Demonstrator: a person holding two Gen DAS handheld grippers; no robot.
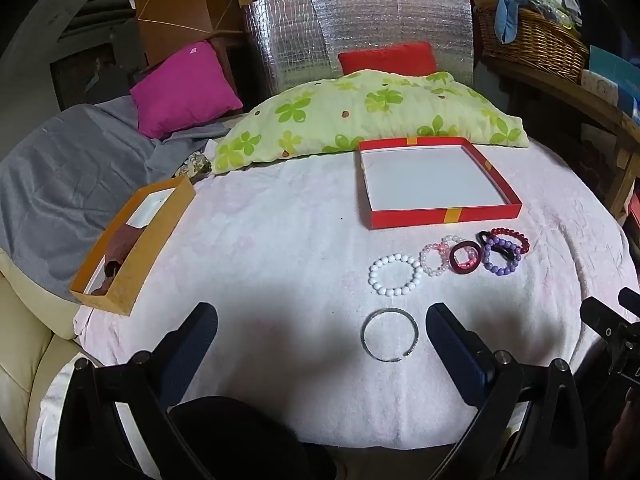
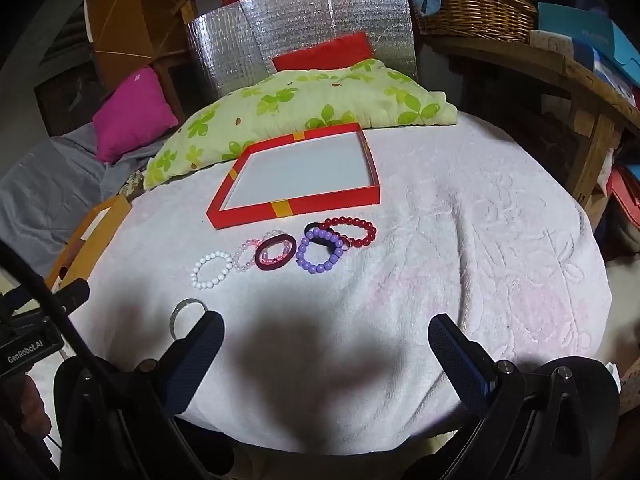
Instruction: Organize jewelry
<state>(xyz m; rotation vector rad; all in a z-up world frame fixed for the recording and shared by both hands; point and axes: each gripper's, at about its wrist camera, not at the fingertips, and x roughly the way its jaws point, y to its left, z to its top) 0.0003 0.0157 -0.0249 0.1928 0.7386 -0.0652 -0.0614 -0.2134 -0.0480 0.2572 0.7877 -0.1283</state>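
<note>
Jewelry lay loose on the white towel (image 1: 280, 280), all of it on the near side of the red box (image 1: 440, 216), which was open and showed only its bare white floor, so I judged the sorting had not yet started. Just in front of the box ran a row of bracelets: a white bead bracelet (image 1: 394, 274) at the left end, then a pink one (image 1: 434, 260) overlapping a dark red hair tie (image 1: 464, 260), then a purple bead bracelet (image 1: 502, 258) and a dark red bead bracelet (image 1: 514, 238) at the right end. Nearest to me, farther from the box than the row, sat a silver bangle (image 1: 390, 334). My left gripper (image 1: 320, 328) was spread wide and held nothing; the bangle lay between its fingers, just inside the right one, untouched. My right gripper (image 2: 326, 338) was equally wide and empty, hovering over bare towel to the right of the bangle. The next move, I thought, called for lowering the left fingers around the bangle's thin rim, which would sit flat in the soft pile and be awkward to pinch.
</note>
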